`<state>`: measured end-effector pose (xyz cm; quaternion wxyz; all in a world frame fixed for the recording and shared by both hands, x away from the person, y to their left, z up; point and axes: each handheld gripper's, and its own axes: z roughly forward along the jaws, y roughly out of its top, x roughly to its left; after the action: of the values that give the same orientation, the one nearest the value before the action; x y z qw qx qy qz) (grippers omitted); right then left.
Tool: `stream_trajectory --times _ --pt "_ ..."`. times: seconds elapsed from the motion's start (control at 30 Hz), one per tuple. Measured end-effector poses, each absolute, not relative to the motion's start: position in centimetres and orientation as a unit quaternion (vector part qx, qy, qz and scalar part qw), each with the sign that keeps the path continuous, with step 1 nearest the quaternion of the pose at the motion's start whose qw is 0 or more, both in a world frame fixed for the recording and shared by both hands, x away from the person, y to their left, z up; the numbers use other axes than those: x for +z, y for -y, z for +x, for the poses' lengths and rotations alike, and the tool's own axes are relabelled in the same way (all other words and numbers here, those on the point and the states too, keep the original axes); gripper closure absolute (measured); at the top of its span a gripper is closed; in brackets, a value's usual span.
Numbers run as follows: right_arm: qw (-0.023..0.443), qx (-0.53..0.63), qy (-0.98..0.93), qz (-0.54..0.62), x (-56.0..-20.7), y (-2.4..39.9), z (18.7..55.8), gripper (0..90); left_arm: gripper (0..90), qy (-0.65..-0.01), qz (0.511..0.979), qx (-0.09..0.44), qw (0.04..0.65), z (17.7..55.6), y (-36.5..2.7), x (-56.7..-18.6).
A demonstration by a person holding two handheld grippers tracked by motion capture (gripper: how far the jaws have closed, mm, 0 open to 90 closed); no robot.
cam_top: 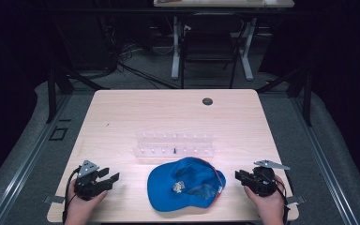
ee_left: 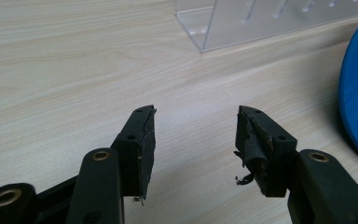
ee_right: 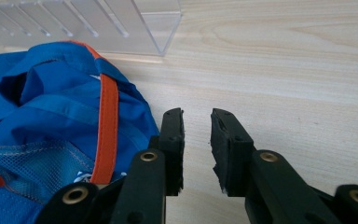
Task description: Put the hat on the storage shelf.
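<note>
While both grippers rest at the near edge of the table (cam_top: 122, 108), nothing is held, and the blue cap (cam_top: 186, 183) lies between them.

Cap: upside down on the wood, brim toward the left gripper, with a small heap of pale metal bits (cam_top: 178, 186) in its crown; what they are I cannot tell.
Clear rack (cam_top: 174, 145): just beyond the cap, apart from it, one dark peg standing in it.
Left gripper (ee_left: 196, 140): jaws spread wide over bare wood, empty, the cap's brim off to one side in the left gripper view.
Right gripper (ee_right: 196, 144): jaws drawn close but with a clear gap, pinching nothing, just beside the cap's orange-trimmed back edge.
Risk, spilling: a tug on the soft fabric from one side alone would likely tip the crown and scatter the small bits across the table.
Risk, poor bite: the right jaws look too narrow to take the folded rim; pushed in as they stand, they could shove the cap toward the rack.
Risk, pads: the left pads look frayed, so thin cloth may slip.
</note>
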<state>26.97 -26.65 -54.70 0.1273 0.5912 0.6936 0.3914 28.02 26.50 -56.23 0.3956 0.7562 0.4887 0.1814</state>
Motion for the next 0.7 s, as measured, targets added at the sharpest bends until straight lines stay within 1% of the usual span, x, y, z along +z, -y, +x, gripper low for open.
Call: stream_trajectory --times 0.13,0.17,0.2,0.27,0.33,0.43,0.47,0.5,0.63,0.67,0.7 --pt "0.111 0.384 -0.706 0.585 -54.9 26.5 27.2 73.9 46.1 -0.482 0.758 0.189 0.397 27.9 -26.3 -56.0" --pt "0.108 0.382 -0.706 0.587 -55.0 26.3 27.2 72.3 45.1 -0.484 0.757 0.187 0.397 27.9 -26.2 -55.9" --pt "0.109 0.38 -0.71 0.583 -55.0 26.2 27.2 70.8 44.4 -0.484 0.755 0.184 0.402 27.9 -26.2 -55.9" --pt "0.127 0.375 -0.71 0.583 -54.8 25.8 27.1 66.2 41.7 -0.485 0.752 0.181 0.408 27.8 -26.1 -55.8" --pt "0.131 0.375 -0.709 0.582 -54.6 25.8 27.2 65.1 38.9 -0.482 0.752 0.178 0.413 27.8 -26.1 -55.7" --pt "0.122 0.383 -0.706 0.584 -54.1 25.6 27.3 64.8 36.9 -0.48 0.752 0.168 0.418 27.8 -25.9 -55.8" --pt "0.122 0.383 -0.706 0.584 -54.1 25.6 27.3 64.8 36.6 -0.48 0.752 0.168 0.418 27.8 -25.9 -55.8" --pt "0.109 0.387 -0.709 0.58 -53.8 25.4 27.4 64.6 36.6 -0.477 0.754 0.166 0.42 27.7 -25.7 -55.8" --pt "0.116 0.377 -0.723 0.567 -53.5 24.7 27.9 61.0 36.9 -0.468 0.763 0.173 0.411 27.7 -25.4 -55.9" --pt "0.116 0.377 -0.723 0.567 -53.5 24.7 27.9 61.0 38.6 -0.468 0.763 0.173 0.411 27.7 -25.4 -55.9" --pt "0.107 0.36 -0.731 0.569 -53.5 24.5 28.4 59.1 40.8 -0.469 0.769 0.177 0.396 27.7 -25.3 -56.0"
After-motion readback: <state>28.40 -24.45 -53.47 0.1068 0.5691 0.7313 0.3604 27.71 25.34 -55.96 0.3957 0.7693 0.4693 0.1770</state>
